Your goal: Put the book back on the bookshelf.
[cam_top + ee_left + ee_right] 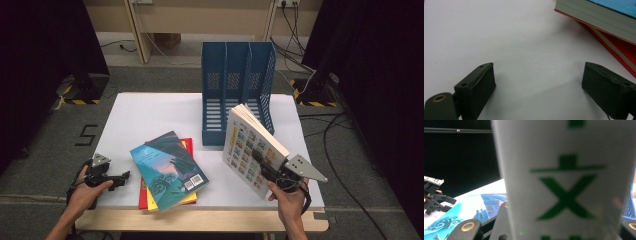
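My right gripper (263,166) is shut on a thick white book (250,147) with a grid of colourful pictures on its cover. The book is held tilted on its edge at the table's front right, just before the blue file rack (237,75). In the right gripper view its white spine (564,182) with green print stands close between the jaws. At the front left, my left gripper (121,178) rests low over the white table (145,115), open, with nothing between its jaws (539,82).
A blue-covered book (169,170) lies on a yellow and a red book (144,197) at the front middle; their edges (599,17) lie just beyond the left gripper. The rack has three upright slots. Cables lie on the floor at the right.
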`<control>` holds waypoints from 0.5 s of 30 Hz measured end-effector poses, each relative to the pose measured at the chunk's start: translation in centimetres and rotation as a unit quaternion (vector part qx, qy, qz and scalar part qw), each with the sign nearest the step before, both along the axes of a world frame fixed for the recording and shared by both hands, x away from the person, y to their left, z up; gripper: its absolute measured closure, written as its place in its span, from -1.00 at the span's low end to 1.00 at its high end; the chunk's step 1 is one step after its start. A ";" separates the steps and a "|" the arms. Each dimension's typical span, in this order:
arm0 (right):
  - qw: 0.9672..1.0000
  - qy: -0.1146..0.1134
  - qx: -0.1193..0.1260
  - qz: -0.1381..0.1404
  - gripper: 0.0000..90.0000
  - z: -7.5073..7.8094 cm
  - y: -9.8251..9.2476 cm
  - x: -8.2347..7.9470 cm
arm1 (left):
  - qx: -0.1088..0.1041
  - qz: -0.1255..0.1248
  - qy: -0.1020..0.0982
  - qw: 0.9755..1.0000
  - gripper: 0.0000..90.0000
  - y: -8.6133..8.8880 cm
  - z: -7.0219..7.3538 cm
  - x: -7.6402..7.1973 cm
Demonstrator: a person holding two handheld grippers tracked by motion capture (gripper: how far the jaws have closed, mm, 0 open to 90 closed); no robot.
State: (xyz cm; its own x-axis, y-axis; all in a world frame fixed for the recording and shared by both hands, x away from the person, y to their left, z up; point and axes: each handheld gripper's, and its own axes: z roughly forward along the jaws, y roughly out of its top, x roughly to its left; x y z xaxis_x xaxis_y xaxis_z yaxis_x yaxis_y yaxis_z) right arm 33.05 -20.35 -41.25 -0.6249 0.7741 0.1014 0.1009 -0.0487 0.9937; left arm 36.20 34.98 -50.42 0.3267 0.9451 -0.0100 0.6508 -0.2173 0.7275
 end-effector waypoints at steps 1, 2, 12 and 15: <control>1.000 0.001 0.003 0.002 0.56 0.0 -0.1 0.0 | 0.000 0.000 -0.001 1.000 -0.77 0.0 0.0 0.0; 1.000 0.001 0.003 0.002 0.56 0.0 -0.1 0.0 | 0.000 0.000 -0.001 1.000 -0.77 0.0 0.0 0.0; 0.999 0.016 0.040 -0.001 0.63 0.7 -0.2 0.6 | 0.000 -0.002 -0.002 1.000 -0.78 0.0 0.0 0.0; 0.999 0.010 0.039 0.003 0.63 1.3 -0.3 0.6 | 0.000 -0.003 -0.002 1.000 -0.78 0.1 0.0 0.0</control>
State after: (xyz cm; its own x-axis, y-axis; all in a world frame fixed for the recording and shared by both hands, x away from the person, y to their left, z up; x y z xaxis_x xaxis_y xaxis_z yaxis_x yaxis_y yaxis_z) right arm 33.67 -20.61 -39.95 -0.6261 0.7600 0.1746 0.1214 -0.1262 0.9845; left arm 36.24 35.03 -50.46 0.3322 0.9432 -0.0090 0.6465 -0.2207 0.7303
